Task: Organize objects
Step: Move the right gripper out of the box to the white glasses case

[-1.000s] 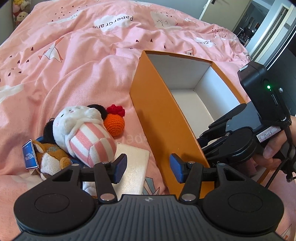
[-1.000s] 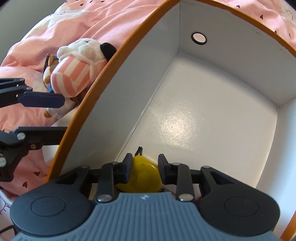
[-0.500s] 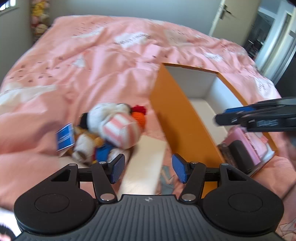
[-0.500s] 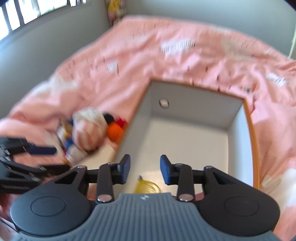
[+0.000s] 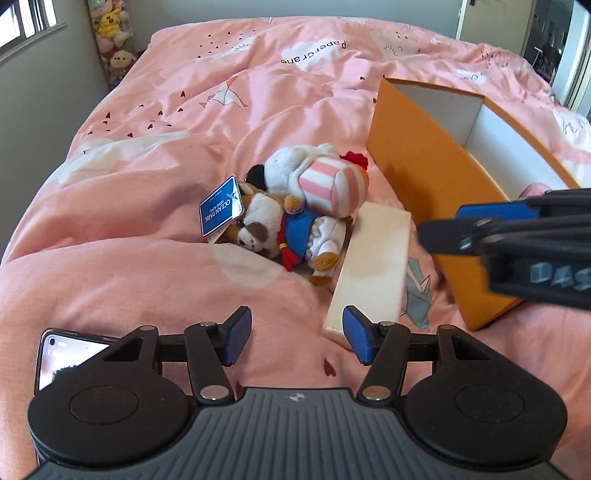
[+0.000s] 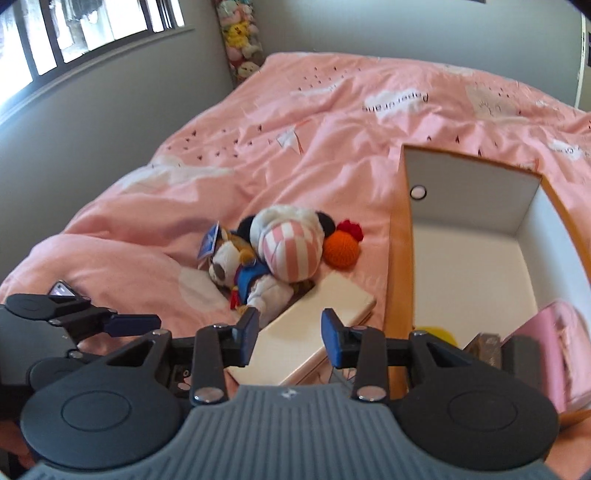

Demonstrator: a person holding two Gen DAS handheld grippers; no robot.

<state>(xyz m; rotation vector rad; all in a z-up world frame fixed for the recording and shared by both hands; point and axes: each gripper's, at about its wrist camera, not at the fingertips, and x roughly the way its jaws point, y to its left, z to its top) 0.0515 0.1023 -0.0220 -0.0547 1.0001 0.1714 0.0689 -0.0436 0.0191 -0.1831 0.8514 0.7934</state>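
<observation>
An orange box (image 5: 417, 184) with a white inside (image 6: 480, 280) lies on the pink bed. In it are a yellow object (image 6: 437, 334) and a pink item (image 6: 546, 339) at the near end. Left of the box lie a pink-striped plush (image 5: 325, 181), a brown dog plush (image 5: 280, 229) with a blue tag, an orange crochet ball (image 6: 341, 249) and a cream flat box (image 5: 373, 273). My left gripper (image 5: 297, 341) is open and empty, above the bedding before the cream box. My right gripper (image 6: 290, 341) is open and empty, above the cream box (image 6: 306, 332).
A phone (image 5: 70, 354) with a lit screen lies on the bedding at my lower left. Stuffed toys (image 6: 242, 33) hang in the far corner by a window (image 6: 92, 29). The grey wall runs along the bed's left side.
My right gripper let go of the yellow object in the box, opened and pulled back up and out to the left. My left gripper drew back from the plush pile and opened wider.
</observation>
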